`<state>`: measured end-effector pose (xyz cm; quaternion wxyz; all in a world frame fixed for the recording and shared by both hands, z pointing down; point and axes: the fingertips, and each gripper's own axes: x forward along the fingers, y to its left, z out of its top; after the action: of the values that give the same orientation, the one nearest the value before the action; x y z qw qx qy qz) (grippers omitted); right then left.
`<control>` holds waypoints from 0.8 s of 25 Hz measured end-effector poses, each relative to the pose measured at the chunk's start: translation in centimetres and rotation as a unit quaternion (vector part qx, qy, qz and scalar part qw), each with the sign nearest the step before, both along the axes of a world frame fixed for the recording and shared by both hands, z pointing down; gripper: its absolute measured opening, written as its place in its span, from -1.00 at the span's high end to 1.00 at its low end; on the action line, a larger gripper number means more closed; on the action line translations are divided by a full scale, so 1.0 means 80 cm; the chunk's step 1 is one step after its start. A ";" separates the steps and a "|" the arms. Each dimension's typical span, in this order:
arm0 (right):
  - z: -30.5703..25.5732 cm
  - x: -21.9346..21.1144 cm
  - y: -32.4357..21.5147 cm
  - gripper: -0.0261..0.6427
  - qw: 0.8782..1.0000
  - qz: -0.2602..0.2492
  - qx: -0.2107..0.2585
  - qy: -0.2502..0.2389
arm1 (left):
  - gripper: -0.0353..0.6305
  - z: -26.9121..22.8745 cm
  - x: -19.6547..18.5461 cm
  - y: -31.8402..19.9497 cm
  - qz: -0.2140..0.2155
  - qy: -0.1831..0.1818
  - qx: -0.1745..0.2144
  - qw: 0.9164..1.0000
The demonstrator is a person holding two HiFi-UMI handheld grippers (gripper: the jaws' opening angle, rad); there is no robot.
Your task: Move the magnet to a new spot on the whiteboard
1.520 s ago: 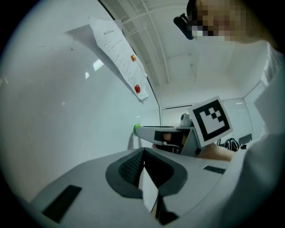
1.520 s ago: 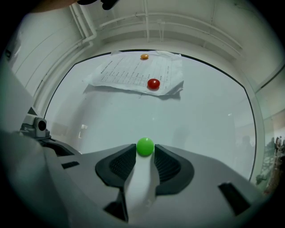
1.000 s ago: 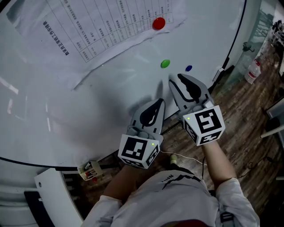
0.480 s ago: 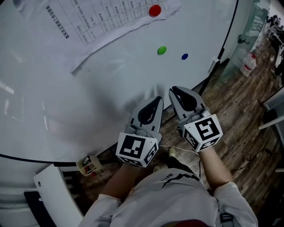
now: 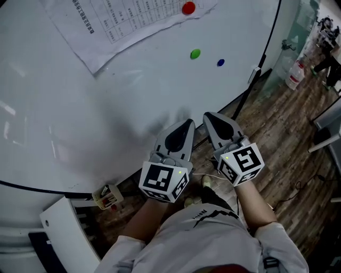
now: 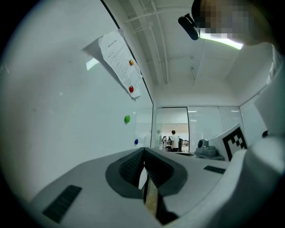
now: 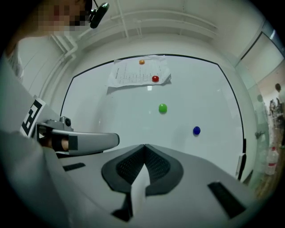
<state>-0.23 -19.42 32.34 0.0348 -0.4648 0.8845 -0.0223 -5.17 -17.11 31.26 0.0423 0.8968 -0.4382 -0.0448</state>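
A green magnet (image 5: 195, 54) and a blue magnet (image 5: 220, 62) stick to the whiteboard (image 5: 80, 117). A red magnet (image 5: 188, 8) pins a printed sheet (image 5: 122, 21) near the top. In the right gripper view the green magnet (image 7: 163, 107), blue magnet (image 7: 196, 130), red magnet (image 7: 155, 79) and an orange magnet (image 7: 141, 62) show. My left gripper (image 5: 187, 127) and right gripper (image 5: 208, 116) hang side by side below the board, well short of the magnets. Both are shut with nothing between the jaws. The left gripper view shows the green magnet (image 6: 127, 119) far off.
The board's black frame (image 5: 250, 85) runs down the right side. A small tray with markers (image 5: 108, 197) sits at the lower left. Wooden floor (image 5: 287, 138) lies to the right, with a plastic bottle (image 5: 295, 74) standing on it. A cable (image 5: 213, 186) trails beneath the grippers.
The right gripper's jaws have closed from wide open to shut. Both grippers have drawn back from the board, away from the green and blue magnets.
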 end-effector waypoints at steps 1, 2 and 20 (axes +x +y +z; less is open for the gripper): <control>0.000 -0.001 0.002 0.88 1.000 0.002 0.000 -0.001 | 0.86 0.000 0.000 0.002 0.002 0.000 0.001 1.000; 0.001 -0.004 0.005 0.88 1.000 0.002 0.000 -0.001 | 0.86 0.000 -0.003 0.005 0.003 0.001 0.002 1.000; -0.013 -0.018 0.050 0.88 1.000 0.002 0.012 0.006 | 0.86 -0.011 -0.013 0.046 0.016 0.000 0.014 1.000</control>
<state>-1.68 -15.46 31.33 0.0354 -0.4666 0.8837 -0.0092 -6.21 -13.45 30.35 0.0306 0.9042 -0.4231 -0.0497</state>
